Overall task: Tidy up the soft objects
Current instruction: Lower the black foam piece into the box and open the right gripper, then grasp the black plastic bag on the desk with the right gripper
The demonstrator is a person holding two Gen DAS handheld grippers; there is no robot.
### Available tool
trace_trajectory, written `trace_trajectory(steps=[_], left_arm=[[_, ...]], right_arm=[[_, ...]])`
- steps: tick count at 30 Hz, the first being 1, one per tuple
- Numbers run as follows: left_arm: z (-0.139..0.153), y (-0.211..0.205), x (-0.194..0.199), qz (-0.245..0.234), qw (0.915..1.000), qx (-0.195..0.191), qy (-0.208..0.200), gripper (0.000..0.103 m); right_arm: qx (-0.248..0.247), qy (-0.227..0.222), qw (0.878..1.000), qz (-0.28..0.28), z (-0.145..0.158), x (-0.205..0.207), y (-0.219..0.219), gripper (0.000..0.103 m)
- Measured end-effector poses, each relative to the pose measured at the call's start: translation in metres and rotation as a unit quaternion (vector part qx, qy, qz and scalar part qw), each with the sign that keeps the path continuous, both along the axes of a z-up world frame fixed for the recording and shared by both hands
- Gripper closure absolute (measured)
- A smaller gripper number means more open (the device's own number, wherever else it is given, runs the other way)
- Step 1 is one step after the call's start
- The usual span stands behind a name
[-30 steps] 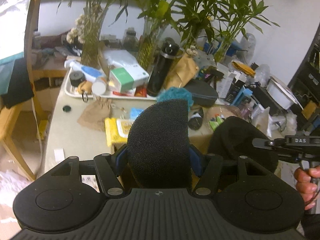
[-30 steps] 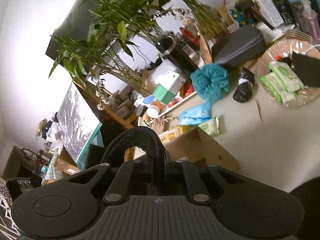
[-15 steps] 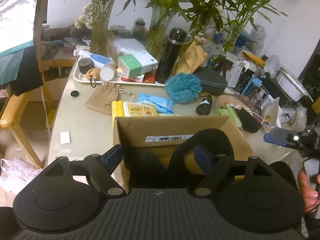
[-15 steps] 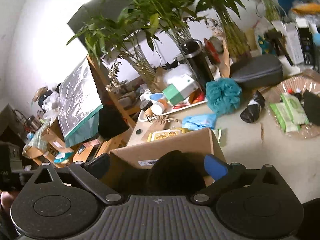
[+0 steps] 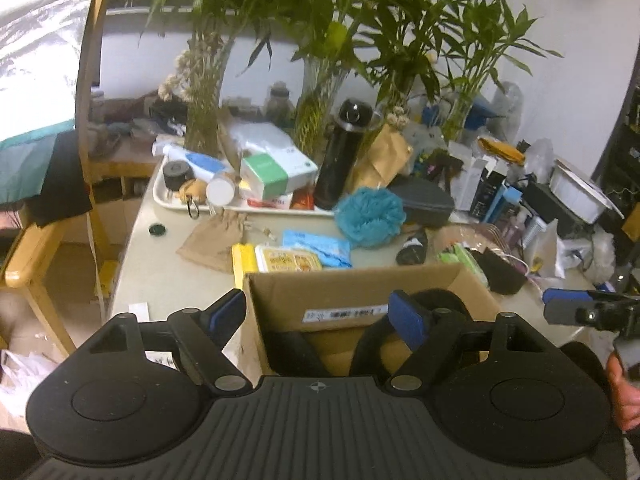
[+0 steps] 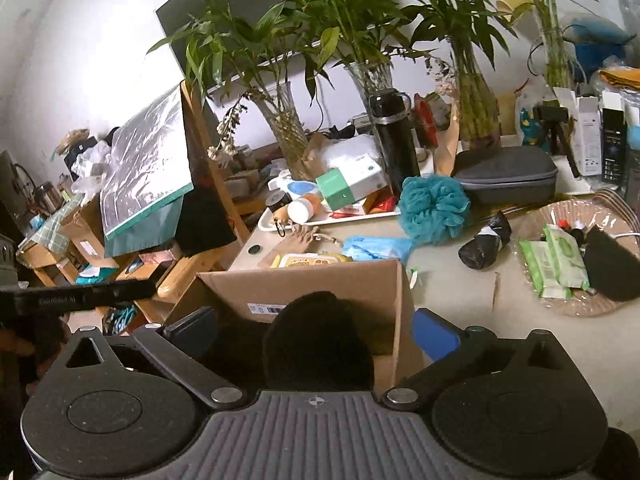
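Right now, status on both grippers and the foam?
Left gripper open, empty, over the cardboard box. Right gripper open, empty. Black foam pieces inside the box. Teal loofah on the table behind it; nothing blocking.

Both grippers spread wide, nothing between the fingers.
The left gripper (image 5: 320,312) hangs with blue-padded fingers (image 5: 406,316) parted; the right gripper (image 6: 314,330) likewise, level beside it, a bare hand (image 5: 622,390) on its handle.

A lived-in home rm is shown: cluttered counter (image 5: 136,264) w/ bamboo vases (image 6: 474,120) (toiletries, wooden chair (image 5: 36,256)).
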State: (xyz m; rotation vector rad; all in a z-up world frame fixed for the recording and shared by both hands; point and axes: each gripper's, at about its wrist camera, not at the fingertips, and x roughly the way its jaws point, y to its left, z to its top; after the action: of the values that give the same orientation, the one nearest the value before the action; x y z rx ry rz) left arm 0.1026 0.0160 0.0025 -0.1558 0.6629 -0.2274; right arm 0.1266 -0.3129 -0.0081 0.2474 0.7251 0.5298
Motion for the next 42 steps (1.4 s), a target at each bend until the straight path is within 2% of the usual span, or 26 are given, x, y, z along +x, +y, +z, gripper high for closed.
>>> trace_trajectory(steps=[3,8,10,16,17,18,19,20,22,25,27,29,30,35,38,40,41,42], left_arm=[[-0.003,0.001,0.0,0.007,0.9998,0.011,-0.017,0.025],[-0.011,0.013,0.002,0.027,0.9988,0.003,-0.041,0.025],[-0.013,0.017,0.0,0.038,0.9978,0.001,-0.054,0.025],[-0.016,0.023,0.004,0.051,0.9967,-0.004,-0.063,0.025],[-0.017,0.023,0.004,0.05,0.9967,-0.004,-0.063,0.025],[-0.018,0.023,0.005,0.049,0.9968,-0.005,-0.063,0.025],[-0.018,0.023,0.005,0.047,0.9969,-0.005,-0.063,0.025],[-0.018,0.022,0.006,0.047,0.9969,-0.005,-0.063,0.025],[-0.019,0.023,0.006,0.048,0.9969,-0.005,-0.062,0.025],[-0.019,0.025,0.007,0.051,0.9967,-0.014,-0.061,0.025],[-0.018,0.025,0.007,0.052,0.9966,-0.02,-0.061,0.025],[-0.016,0.024,0.009,0.052,0.9965,-0.028,-0.06,0.025],[-0.015,0.022,0.009,0.05,0.9964,-0.03,-0.062,0.025],[-0.01,0.017,0.009,0.042,0.9958,-0.038,-0.072,0.025],[-0.012,0.013,0.008,0.038,0.9961,-0.024,-0.076,0.025],[-0.013,0.012,0.008,0.034,0.9962,-0.021,-0.078,0.025],[-0.014,0.012,0.009,0.036,0.9962,-0.017,-0.077,0.025],[-0.015,0.013,0.009,0.039,0.9962,-0.015,-0.076,0.025]], right_arm=[[-0.013,-0.005,1.0,0.016,-0.003,-0.001,0.009,0.0],[-0.047,-0.011,0.997,0.053,-0.011,-0.001,0.034,0.0],[-0.068,-0.011,0.995,0.067,-0.016,0.001,0.047,0.004],[-0.131,0.027,0.988,0.08,-0.039,0.013,0.081,0.038],[-0.141,0.037,0.986,0.078,-0.043,0.015,0.085,0.051],[-0.152,0.043,0.985,0.073,-0.046,0.016,0.088,0.07],[-0.164,0.05,0.983,0.063,-0.048,0.019,0.09,0.071],[-0.163,0.056,0.983,0.056,-0.048,0.022,0.089,0.077],[-0.128,0.081,0.987,0.044,-0.043,0.031,0.081,0.081],[-0.051,0.141,0.988,0.023,-0.035,0.051,0.059,0.089],[-0.005,0.17,0.985,0.017,-0.026,0.062,0.045,0.09],[0.045,0.211,0.976,0.014,-0.019,0.074,0.032,0.09],[0.055,0.225,0.973,0.009,-0.015,0.077,0.028,0.09],[0.056,0.281,0.958,0.009,-0.007,0.088,0.024,0.09],[0.031,0.307,0.951,0.004,-0.013,0.089,0.024,0.088],[0.024,0.307,0.951,-0.003,-0.017,0.088,0.023,0.076],[0.021,0.301,0.953,-0.005,-0.018,0.087,0.023,0.065],[0.018,0.29,0.957,-0.003,-0.017,0.084,0.023,0.049]])
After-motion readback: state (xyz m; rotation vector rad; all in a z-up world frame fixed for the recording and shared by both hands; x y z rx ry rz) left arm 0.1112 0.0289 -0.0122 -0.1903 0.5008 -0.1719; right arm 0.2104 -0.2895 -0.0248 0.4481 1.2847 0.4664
